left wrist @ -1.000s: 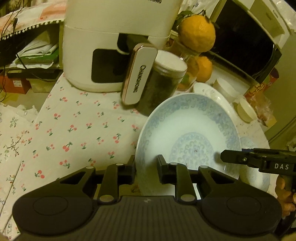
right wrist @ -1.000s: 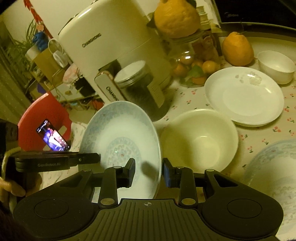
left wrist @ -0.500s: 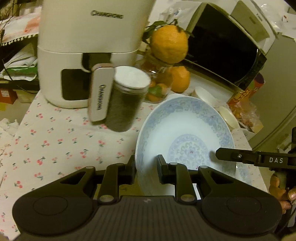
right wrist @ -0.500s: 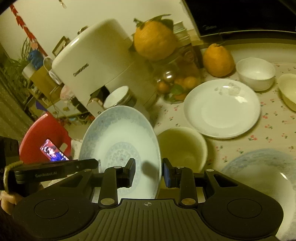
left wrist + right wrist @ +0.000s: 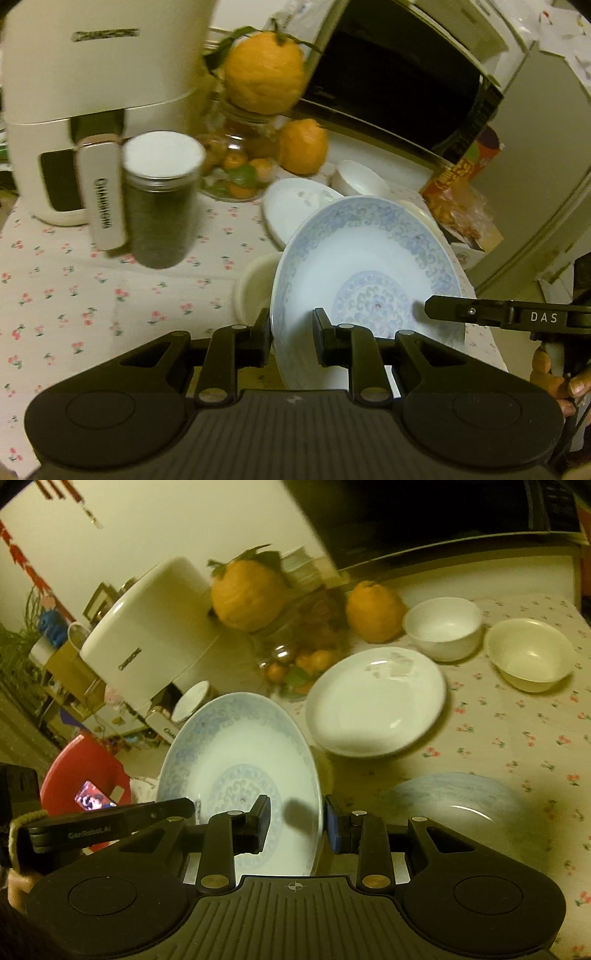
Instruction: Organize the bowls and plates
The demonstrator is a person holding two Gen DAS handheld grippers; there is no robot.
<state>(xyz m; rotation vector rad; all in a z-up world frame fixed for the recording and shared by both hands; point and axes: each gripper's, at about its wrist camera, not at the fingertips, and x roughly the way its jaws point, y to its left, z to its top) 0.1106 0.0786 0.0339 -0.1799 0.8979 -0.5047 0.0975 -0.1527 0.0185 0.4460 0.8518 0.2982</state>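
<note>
A blue-patterned plate [image 5: 369, 273] is held tilted above the table between both grippers. My left gripper [image 5: 290, 332] is shut on its left rim. My right gripper [image 5: 295, 821] is shut on its opposite rim [image 5: 240, 771]. On the table lie a plain white plate [image 5: 376, 701], a second blue-patterned plate [image 5: 458, 794], a white bowl [image 5: 443, 627] and a cream bowl [image 5: 530, 659]. Another cream bowl [image 5: 255, 284] shows just behind the held plate in the left wrist view.
A white air fryer [image 5: 85, 110], a dark jar with a white lid [image 5: 160, 199], a glass jar of small fruit topped by a large orange [image 5: 264, 70] and a microwave [image 5: 399, 81] stand at the back. A red stool [image 5: 85, 771] is beyond the table edge.
Both grippers have lifted the blue-patterned plate higher and carried it toward the right side of the table; more of the white plate and bowls has come into view.
</note>
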